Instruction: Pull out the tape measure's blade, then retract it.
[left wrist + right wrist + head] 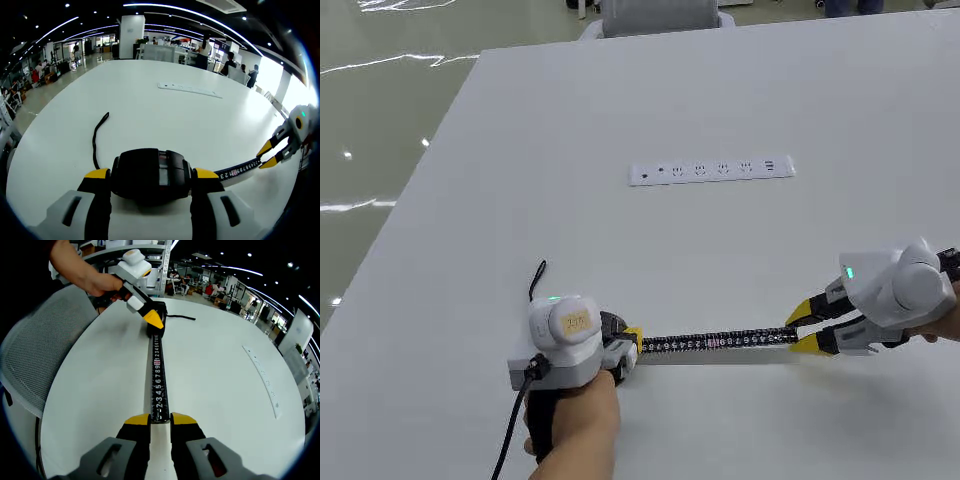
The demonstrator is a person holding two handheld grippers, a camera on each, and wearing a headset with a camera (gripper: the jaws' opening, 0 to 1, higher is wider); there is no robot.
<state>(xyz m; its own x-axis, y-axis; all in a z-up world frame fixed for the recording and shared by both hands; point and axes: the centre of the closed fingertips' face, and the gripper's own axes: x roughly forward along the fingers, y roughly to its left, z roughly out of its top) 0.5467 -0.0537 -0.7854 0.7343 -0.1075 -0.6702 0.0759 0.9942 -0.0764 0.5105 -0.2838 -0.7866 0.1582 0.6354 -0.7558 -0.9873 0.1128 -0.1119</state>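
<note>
Nearest the headset, a hand point(575, 420) grasps the handle of the left gripper point(628, 350) at the near edge of the white table point(720, 90). A black cable point(510, 430) hangs from that gripper's body toward the bottom of the head view. In the left gripper view its two yellow-tipped jaws are pressed against the sides of the black tape measure point(150, 165), which sits on the table squarely between them.

From the case the blade point(720, 340) runs out to the right, lying flat along the tabletop with white numerals on a black face. In the right gripper view the numerals read upward from the near end, with one red mark partway along.

The right gripper point(803, 328) meets the blade's far end, its yellow tips closed on the end from either edge. The right gripper view shows the blade's tip sitting tight between the two jaws. A little of the hand holding it shows at the right edge of the head view.

A thin black strap point(537, 278) trails from the tape measure across the table, curling away behind the left gripper. A white power strip point(710, 170) lies farther back, well apart from both grippers and roughly parallel to the blade. A grey mesh chair point(40, 350) stands just off the table's edge in the right gripper view.
</note>
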